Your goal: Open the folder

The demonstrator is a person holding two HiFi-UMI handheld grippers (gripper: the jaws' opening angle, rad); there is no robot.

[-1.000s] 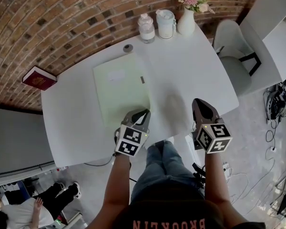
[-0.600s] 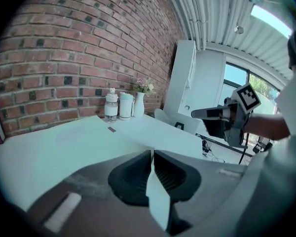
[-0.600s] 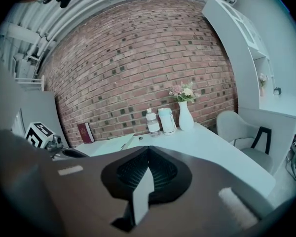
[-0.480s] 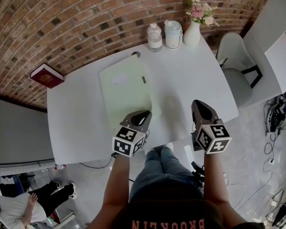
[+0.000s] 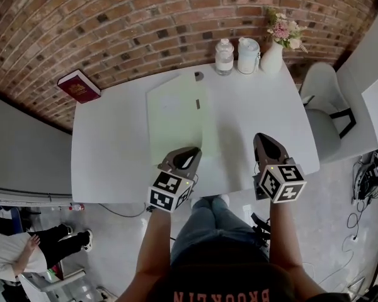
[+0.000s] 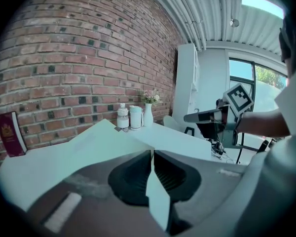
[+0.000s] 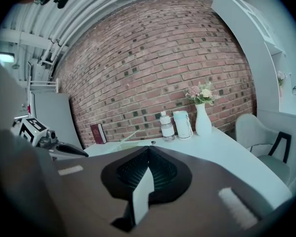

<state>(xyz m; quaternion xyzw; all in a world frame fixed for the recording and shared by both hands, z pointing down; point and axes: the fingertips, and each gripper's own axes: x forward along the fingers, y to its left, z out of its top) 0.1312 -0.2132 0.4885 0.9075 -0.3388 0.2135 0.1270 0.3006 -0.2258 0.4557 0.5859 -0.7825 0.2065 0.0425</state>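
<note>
Brick wall (image 5: 113, 24) backs the head view. Below it a smooth white worktop (image 5: 113, 150) carries the folder (image 5: 176, 115), a flat pale-green rectangle lying lengthwise away from the person, near the middle. The left hand-held gripper (image 5: 189, 151) sits at its near right corner, a sensible place to peel a cover from its free edge. The right hand-held gripper (image 5: 263, 138) hovers well apart over bare worktop, probably to stay out of the cover's swing. A red book (image 5: 79, 85), two jars (image 5: 224, 56) and a vase (image 5: 272, 56) stand along the wall side.

In the left gripper view, the dark ribbed jaws are pinched narrow on the thin cover. It slopes up and away from the tips as a matt, stiff-looking sheet (image 6: 103, 142), so the folder looks partly open, hinging along its left side, I judge.

In the right gripper view, the jaws are closed together on nothing. Beyond the tips the folder (image 7: 123, 138) shows as a slim wedge, its cover edge tilted above the worktop, with the left hand-held gripper beside it.
</note>
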